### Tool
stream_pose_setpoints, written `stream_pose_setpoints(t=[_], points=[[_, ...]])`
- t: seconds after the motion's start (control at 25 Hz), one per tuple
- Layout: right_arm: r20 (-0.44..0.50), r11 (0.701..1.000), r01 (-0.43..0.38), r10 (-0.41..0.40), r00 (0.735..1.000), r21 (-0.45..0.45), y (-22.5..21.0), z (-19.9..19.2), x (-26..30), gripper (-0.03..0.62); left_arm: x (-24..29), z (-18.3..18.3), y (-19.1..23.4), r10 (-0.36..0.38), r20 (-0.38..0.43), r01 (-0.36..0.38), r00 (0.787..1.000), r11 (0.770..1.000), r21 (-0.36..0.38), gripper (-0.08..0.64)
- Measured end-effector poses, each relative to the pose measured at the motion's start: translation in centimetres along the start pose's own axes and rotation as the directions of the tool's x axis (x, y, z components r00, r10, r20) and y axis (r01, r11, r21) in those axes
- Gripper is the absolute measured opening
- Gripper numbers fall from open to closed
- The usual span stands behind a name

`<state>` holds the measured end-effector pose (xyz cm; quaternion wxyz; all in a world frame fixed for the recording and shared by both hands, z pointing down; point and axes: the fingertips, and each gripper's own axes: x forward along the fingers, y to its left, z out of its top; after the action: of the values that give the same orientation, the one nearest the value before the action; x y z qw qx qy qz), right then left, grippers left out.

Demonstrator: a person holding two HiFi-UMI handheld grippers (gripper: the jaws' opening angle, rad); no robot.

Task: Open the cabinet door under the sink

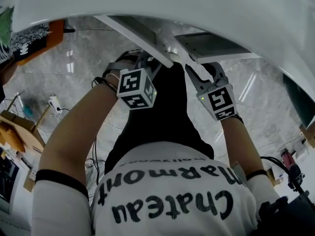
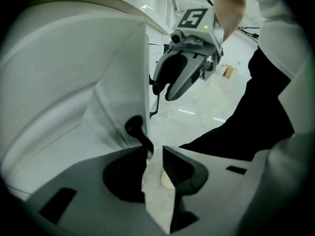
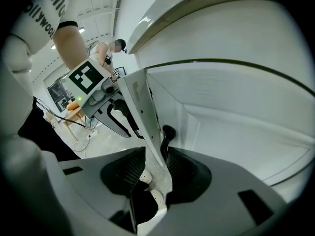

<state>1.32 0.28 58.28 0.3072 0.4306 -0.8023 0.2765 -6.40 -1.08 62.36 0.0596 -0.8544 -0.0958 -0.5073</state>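
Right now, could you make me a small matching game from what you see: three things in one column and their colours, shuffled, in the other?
Things:
1. cabinet door
2. door handle
3. floor

Colours:
a. grey with veins
b. white
c. black

Pairs: 1-b, 2-c, 3-a

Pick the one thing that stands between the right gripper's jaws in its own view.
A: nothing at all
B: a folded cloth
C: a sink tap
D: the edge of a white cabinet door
D: in the right gripper view, the edge of the white cabinet door runs down between the jaws of the right gripper, with the door's black handle just above them.
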Motion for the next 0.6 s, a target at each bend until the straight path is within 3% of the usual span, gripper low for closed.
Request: stream_pose_setpoints(t=[0.36, 0.6], points=[[-0.065, 0.999, -0.046, 0.044, 0.997, -0.028, 0.9, -1.3, -0.5, 0.141, -0.4, -1.9, -0.9, -0.005, -0.056, 0.01, 0.998, 0.996, 0.094, 0.081], [-0.088, 0.998, -0.055, 0.051, 0.995, -0.039, 1.3, -1.8, -1.0, 0.141, -1.0, -2.8, -1.7, -0.023, -0.084, 0.031, 0.996, 0.995, 0.095, 0.081]])
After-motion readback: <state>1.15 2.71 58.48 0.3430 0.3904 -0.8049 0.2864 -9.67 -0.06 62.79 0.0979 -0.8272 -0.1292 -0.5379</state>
